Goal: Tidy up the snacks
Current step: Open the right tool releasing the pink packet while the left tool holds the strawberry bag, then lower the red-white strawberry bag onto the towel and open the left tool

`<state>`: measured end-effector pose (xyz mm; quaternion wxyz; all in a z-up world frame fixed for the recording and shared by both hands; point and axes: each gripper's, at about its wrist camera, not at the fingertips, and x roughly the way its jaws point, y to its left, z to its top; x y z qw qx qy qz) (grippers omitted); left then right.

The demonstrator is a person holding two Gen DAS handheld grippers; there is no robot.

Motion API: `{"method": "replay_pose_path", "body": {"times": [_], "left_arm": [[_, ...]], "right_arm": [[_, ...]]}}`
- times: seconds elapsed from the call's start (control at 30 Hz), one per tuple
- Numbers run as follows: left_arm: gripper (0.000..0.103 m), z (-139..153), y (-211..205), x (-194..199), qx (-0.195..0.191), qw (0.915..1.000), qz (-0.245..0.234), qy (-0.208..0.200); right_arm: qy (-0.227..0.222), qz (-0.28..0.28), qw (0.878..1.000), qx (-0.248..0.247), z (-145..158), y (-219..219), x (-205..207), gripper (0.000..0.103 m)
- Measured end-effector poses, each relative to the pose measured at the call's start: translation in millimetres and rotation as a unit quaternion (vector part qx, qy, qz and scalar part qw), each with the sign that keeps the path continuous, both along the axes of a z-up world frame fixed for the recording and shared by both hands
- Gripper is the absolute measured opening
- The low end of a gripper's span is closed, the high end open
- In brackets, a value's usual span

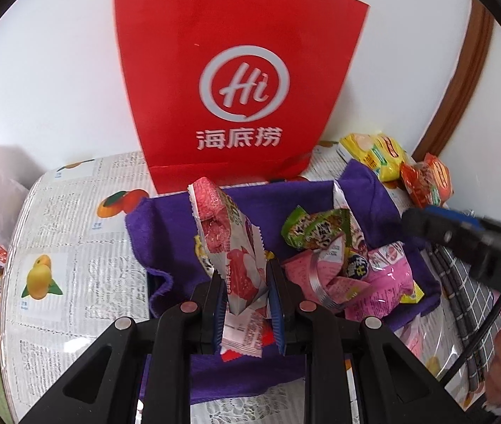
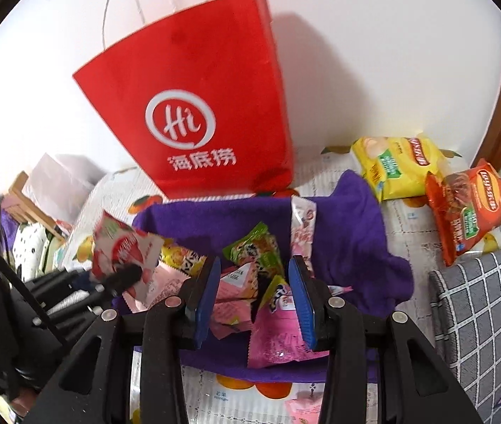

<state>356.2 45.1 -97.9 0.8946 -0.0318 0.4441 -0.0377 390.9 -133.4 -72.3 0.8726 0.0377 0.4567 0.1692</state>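
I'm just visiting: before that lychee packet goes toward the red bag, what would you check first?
1. Left tool shut on the lychee packet: ok.
2. Packet lifted off the purple cloth: ok.
3. Red bag upright behind the cloth: ok.
4. Bag mouth open: cannot tell, the top is out of view.
5. Right tool open and empty above the snack pile: ok.
6. Chip bags out of the way: ok.

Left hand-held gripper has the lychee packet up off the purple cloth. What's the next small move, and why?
Probably carry it up and forward toward the top of the red paper bag. The left hand-held gripper is shut on the pink-and-white lychee snack packet, clear of the snack pile on the purple cloth. The bag stands upright just behind the cloth. The right hand-held gripper hangs open over the pile.
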Motion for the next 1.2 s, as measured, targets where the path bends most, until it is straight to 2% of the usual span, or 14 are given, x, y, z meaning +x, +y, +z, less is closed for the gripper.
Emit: {"method": "replay_pose_path", "body": {"times": [0.27,0.93,1.1,1.2], "left_arm": [[0.022,-7,-15,2,0.009,0.9998,-0.016,0.012],[0.025,-18,-20,8,0.013,0.9992,-0.022,0.029],[0.037,-18,-18,9,0.013,0.9992,-0.015,0.035],[0.039,-19,-17,11,0.007,0.9991,-0.013,0.041]], "right_arm": [[0.000,-0.009,1.000,0.019,5,-10,0,0.042],[0.008,-0.005,1.000,0.024,5,-7,-1,0.048],[0.008,0.000,1.000,0.022,4,-3,-1,0.049],[0.010,0.002,1.000,0.020,3,-1,-1,0.049]]}}
